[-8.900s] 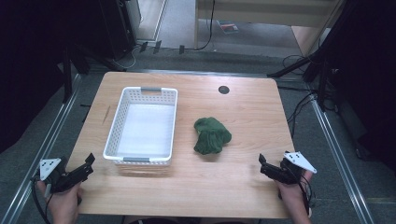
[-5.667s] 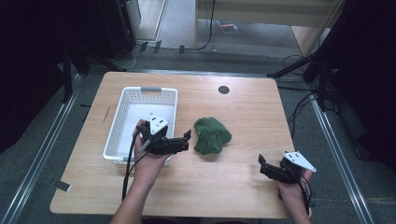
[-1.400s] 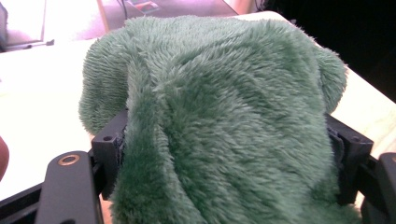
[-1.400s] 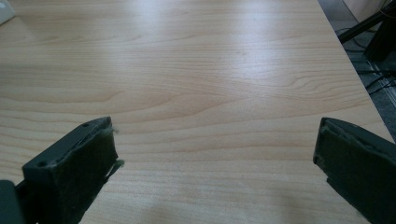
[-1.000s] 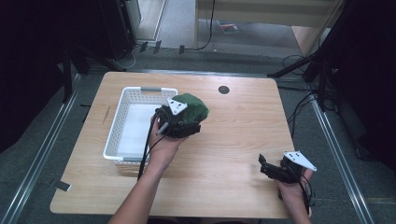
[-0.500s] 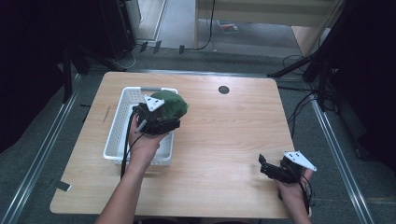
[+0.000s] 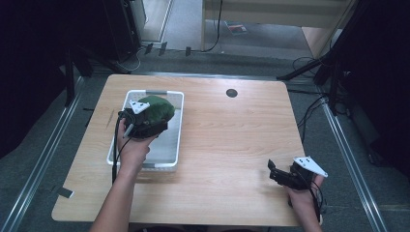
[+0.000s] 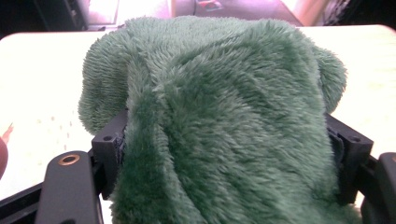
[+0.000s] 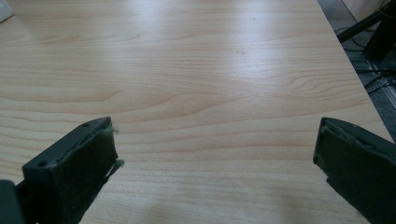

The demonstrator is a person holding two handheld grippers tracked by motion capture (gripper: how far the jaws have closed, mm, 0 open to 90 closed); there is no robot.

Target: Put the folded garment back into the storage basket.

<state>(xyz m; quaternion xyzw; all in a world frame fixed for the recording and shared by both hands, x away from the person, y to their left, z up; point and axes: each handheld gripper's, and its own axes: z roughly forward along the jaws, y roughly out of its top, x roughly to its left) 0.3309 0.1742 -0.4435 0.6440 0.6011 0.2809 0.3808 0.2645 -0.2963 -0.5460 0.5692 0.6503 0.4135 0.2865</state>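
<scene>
A bundle of fluffy green cloth [image 7: 155,109] hangs above the far part of the white basket [image 7: 177,126], with my left gripper [image 7: 153,121] shut on it. In the left gripper view the green cloth [image 8: 219,121] bulges between the two black jaws and hides what lies beyond. My right gripper [image 7: 274,172] rests low over the table's near right corner, open, its pads [image 9: 77,163] wide apart with bare wood between them.
The wooden table [image 7: 232,145] has a small dark round hole [image 7: 231,93] near its far edge. Metal rails run along the floor on both sides, and cables and dark stands lie beyond the right edge.
My left gripper has carried the green cloth leftward from the middle of the table to above the basket. The right gripper has stayed put.
</scene>
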